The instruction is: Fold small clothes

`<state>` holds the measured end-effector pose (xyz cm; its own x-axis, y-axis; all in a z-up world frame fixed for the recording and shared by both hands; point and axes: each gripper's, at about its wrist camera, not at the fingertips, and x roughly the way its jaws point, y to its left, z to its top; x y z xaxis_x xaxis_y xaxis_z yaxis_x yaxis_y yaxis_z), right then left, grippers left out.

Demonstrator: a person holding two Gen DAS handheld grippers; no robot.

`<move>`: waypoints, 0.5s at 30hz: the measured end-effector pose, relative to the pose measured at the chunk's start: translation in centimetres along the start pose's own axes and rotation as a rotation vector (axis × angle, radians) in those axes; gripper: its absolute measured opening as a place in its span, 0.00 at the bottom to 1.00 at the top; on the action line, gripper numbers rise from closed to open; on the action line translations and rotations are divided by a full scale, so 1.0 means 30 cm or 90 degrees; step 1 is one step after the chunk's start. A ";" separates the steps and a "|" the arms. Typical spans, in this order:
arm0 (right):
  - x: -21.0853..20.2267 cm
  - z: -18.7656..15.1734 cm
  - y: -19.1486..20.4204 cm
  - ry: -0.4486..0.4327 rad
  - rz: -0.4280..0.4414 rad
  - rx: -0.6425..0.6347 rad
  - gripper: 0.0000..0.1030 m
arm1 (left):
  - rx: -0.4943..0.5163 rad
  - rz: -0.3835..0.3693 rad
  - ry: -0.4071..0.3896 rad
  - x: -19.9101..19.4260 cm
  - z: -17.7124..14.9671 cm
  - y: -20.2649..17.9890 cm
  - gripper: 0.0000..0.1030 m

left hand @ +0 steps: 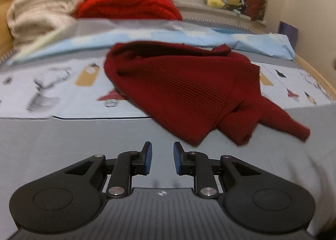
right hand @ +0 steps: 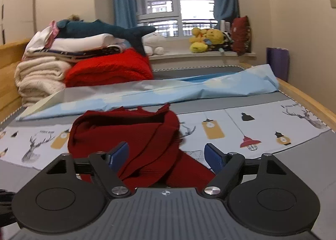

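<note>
A dark red ribbed knit garment (left hand: pixel 178 93) lies crumpled on the printed bed sheet (left hand: pixel 52 84), with a sleeve trailing toward the right. My left gripper (left hand: pixel 162 158) hovers over the plain grey cover just short of the garment's near edge. A narrow gap shows between its blue pads (left hand: pixel 148 158) and nothing is in it. In the right wrist view the same garment (right hand: pixel 126 131) bunches up right in front of my right gripper (right hand: pixel 167 158). Its jaws stand wide, with red fabric lying between the fingers (right hand: pixel 214 160) but not pinched.
At the back left a pile holds a cream blanket (right hand: pixel 37 76), a bright red blanket (right hand: pixel 109 70) and folded linens with a shark plush (right hand: pixel 105 30) on top. A light blue sheet (right hand: pixel 189 89) lies across the bed. A wooden bed rail (right hand: pixel 304 101) runs along the right; plush toys (right hand: pixel 208 38) sit on the windowsill.
</note>
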<state>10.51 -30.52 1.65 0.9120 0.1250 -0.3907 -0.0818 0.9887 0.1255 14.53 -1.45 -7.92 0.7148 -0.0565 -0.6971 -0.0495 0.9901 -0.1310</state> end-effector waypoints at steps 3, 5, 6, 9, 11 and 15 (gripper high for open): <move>0.000 0.008 -0.030 -0.004 0.007 0.003 0.68 | -0.051 -0.005 0.025 0.141 0.066 0.006 0.27; 0.003 0.013 -0.042 0.000 0.011 -0.004 0.67 | -0.091 -0.001 0.057 0.234 0.100 0.008 0.42; 0.002 0.014 -0.050 0.000 0.013 -0.007 0.67 | -0.111 -0.001 0.078 0.281 0.113 0.008 0.57; 0.000 0.019 -0.068 -0.002 0.009 -0.005 0.67 | -0.127 0.010 0.126 0.403 0.136 0.011 0.59; 0.007 0.025 -0.078 0.007 0.004 0.007 0.67 | -0.106 0.011 0.139 0.448 0.142 0.005 0.43; 0.026 0.033 -0.075 0.013 -0.001 0.013 0.67 | 0.030 -0.007 0.126 0.433 0.183 0.002 0.07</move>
<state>11.81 -32.74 1.98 0.9035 0.1260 -0.4096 -0.0723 0.9869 0.1441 27.63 -1.43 -13.11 0.5642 -0.0869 -0.8210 -0.0062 0.9940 -0.1095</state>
